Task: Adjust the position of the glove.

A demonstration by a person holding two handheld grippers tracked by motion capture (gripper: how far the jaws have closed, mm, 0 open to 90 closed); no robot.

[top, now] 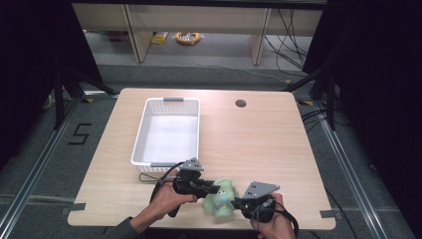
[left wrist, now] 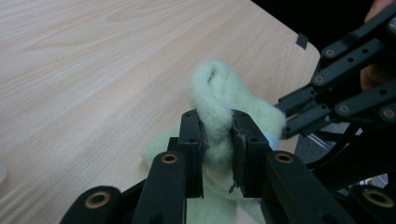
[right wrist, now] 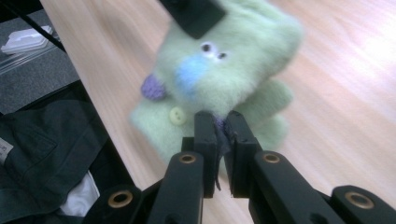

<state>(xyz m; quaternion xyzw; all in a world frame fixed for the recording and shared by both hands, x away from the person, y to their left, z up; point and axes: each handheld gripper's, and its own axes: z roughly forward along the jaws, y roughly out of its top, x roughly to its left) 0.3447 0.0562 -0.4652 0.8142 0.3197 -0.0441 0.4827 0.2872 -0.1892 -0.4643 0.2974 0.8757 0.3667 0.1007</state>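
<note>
Fuzzy pale-green plush toy (top: 220, 198), blue nose, near table's front edge

From my remote station I can read one marking. In the high view, at the left of the frame about halfway down, a large angular figure "5" (top: 79, 134) is laid out in black strips on the grey floor (top: 59, 164), to the left of the tabletop (top: 259, 144). I read it as a digit, though its blocky form could also pass for the letter S.

In the right gripper view, at the left edge of the frame below the middle, a small white tag (right wrist: 4, 150) lies on dark fabric (right wrist: 46, 154); its print is too small for me to read.

I find no other legible text, brand or number.
</note>
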